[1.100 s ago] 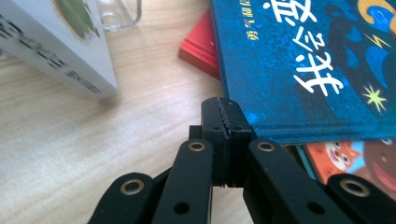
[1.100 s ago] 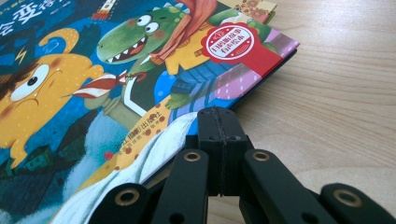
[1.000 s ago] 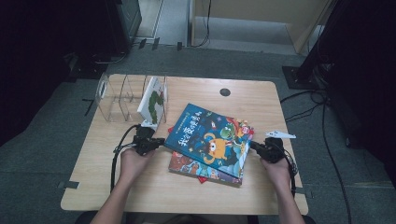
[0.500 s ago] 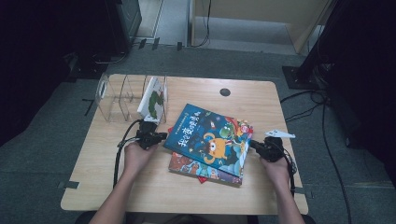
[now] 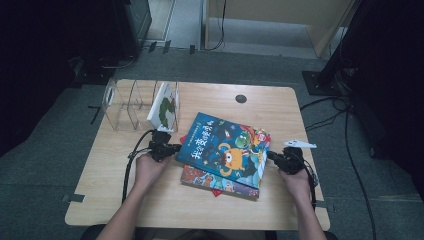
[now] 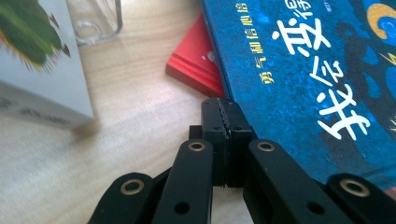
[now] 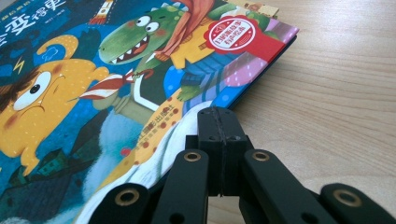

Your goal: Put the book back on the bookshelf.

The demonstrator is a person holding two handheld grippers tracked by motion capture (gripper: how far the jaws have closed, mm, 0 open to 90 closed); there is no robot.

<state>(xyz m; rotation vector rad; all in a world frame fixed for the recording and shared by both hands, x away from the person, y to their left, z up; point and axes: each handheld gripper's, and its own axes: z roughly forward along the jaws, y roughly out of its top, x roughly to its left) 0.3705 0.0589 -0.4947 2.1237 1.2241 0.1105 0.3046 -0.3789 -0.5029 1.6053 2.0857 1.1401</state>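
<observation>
A blue picture book [image 5: 225, 147] lies tilted on top of a stack in the middle of the table. Under it are another illustrated book [image 5: 215, 181] and a red one [image 6: 196, 65]. My left gripper [image 5: 172, 148] is shut, its tip [image 6: 224, 105] against the blue book's [image 6: 317, 84] left edge, nothing between the jaws. My right gripper [image 5: 272, 157] is shut too, its tip [image 7: 218, 114] at the right edge of the same cover [image 7: 93, 93], over the white lower corner. I cannot tell whether either tip touches the book.
A clear divider rack [image 5: 127, 102] stands at the back left with a white book [image 5: 165, 106] bearing a green picture upright in its right slot. The wooden table [image 5: 150, 210] has a dark cable hole [image 5: 241, 99] at the back. Cables trail from both grippers.
My left gripper has edged a little to the right, toward the blue book's left edge. The right gripper has stayed where it was.
</observation>
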